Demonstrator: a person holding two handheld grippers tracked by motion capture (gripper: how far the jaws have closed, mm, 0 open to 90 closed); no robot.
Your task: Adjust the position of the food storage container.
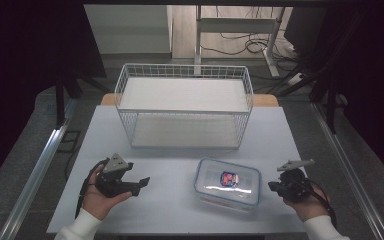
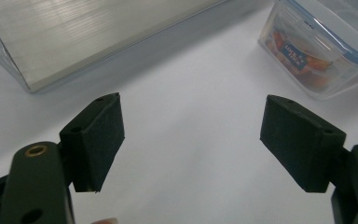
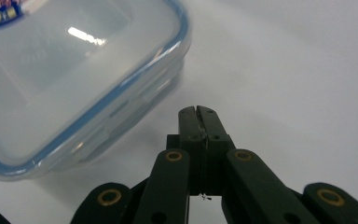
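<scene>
Risk noted: the right claw (image 3: 199, 111), jaws pressed together and empty beside the lidded container (image 1: 227, 182) at lower centre of the surface (image 1: 170, 200), could shove it sideways unless opened, while the left claw (image 1: 132, 184) stands spread at lower left.

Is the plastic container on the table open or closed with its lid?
Closed. The plastic container carries its blue-rimmed lid flat on top, seated all around the rim, in the high view and the right gripper view.
</scene>
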